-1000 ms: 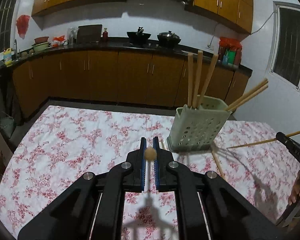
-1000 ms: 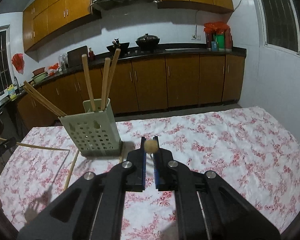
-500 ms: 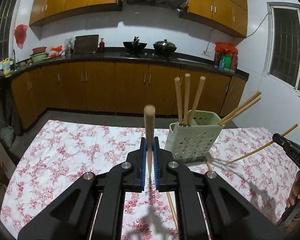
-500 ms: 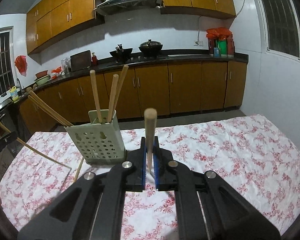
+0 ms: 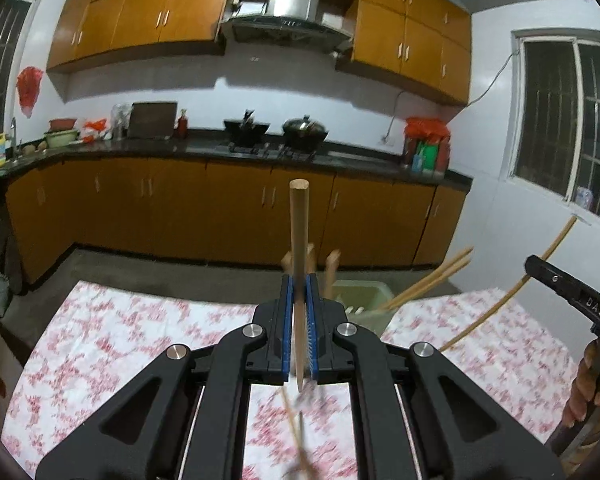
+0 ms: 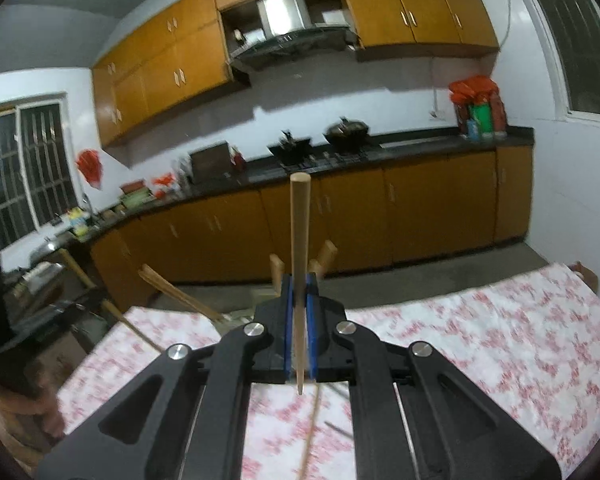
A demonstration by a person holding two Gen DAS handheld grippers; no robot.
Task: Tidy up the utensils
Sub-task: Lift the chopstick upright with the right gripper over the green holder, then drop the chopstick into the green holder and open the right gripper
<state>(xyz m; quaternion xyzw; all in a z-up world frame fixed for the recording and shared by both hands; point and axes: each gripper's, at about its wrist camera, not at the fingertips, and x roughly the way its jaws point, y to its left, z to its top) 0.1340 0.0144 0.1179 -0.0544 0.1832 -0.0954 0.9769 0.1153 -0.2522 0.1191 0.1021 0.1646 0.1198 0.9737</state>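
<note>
My left gripper [image 5: 299, 280] is shut on a wooden chopstick [image 5: 299, 240] that stands upright between the blue pads. My right gripper [image 6: 299, 280] is shut on another wooden chopstick [image 6: 299, 236], also upright. The pale green perforated holder [image 5: 360, 300] stands on the table just beyond the left gripper, with several chopsticks [image 5: 432, 280] leaning out of it. In the right wrist view only the holder's chopstick tips [image 6: 276, 268] show behind the gripper. The right gripper with its chopstick shows at the right edge of the left wrist view [image 5: 572, 300].
The table carries a red-flowered white cloth [image 5: 120, 340]. A loose chopstick [image 6: 310, 436] lies on the cloth under the right gripper, and another [image 5: 296, 436] under the left. Brown kitchen cabinets [image 5: 180, 208] and a dark counter run behind the table.
Both grippers have tilted up and lifted, so each chopstick went from end-on to upright. The holder has dropped low in both views, mostly behind the fingers.
</note>
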